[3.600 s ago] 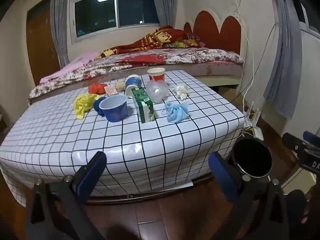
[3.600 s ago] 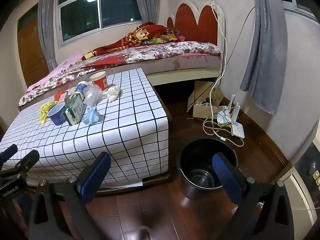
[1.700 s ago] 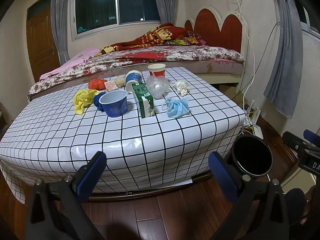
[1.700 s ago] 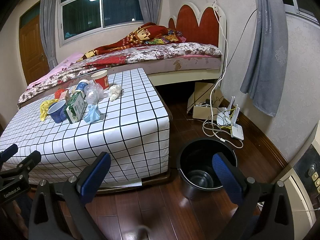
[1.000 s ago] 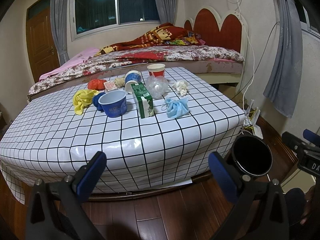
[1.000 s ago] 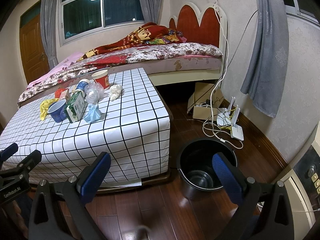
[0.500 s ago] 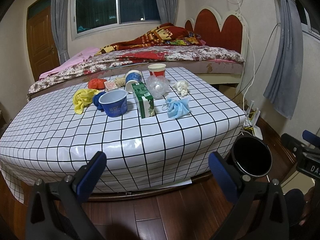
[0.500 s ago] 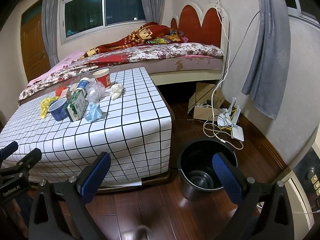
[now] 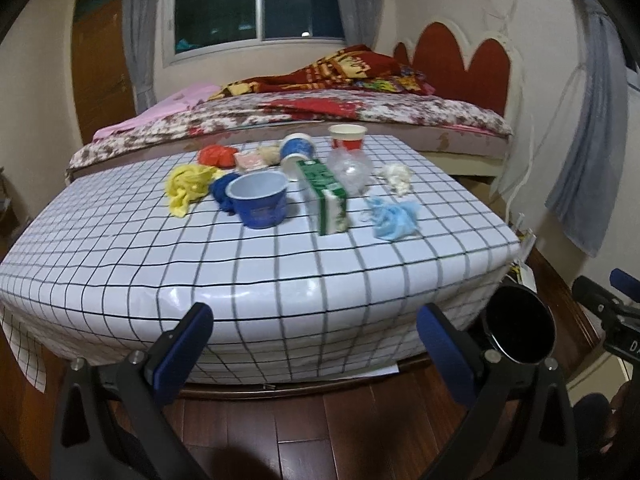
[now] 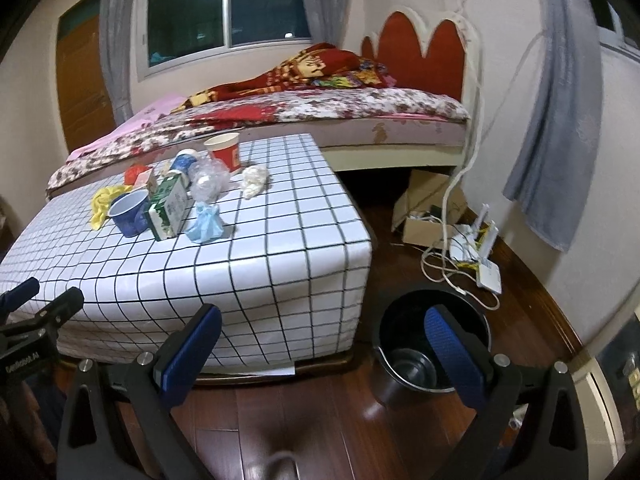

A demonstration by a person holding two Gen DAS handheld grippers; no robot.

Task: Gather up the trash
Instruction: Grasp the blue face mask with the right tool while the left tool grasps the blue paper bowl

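Note:
Trash lies on a low table with a white checked cloth (image 9: 280, 272): a blue cup (image 9: 260, 199), a green milk carton (image 9: 326, 196), a crumpled light blue mask (image 9: 392, 216), a yellow rag (image 9: 186, 184), a clear plastic ball (image 9: 350, 168), a red paper cup (image 9: 347, 137) and a white tissue wad (image 9: 398, 176). A black bin (image 10: 434, 340) stands on the floor right of the table. My left gripper (image 9: 316, 344) is open and empty before the table's front edge. My right gripper (image 10: 320, 344) is open and empty, near the bin.
A bed (image 10: 320, 112) with a red headboard runs behind the table. A cardboard box (image 10: 424, 208), white cables and a router (image 10: 486, 264) lie on the wooden floor by the right wall. Grey curtains hang at the right.
Both grippers have moved forward, closer to the table; the table and bin look larger. Both stay open and empty.

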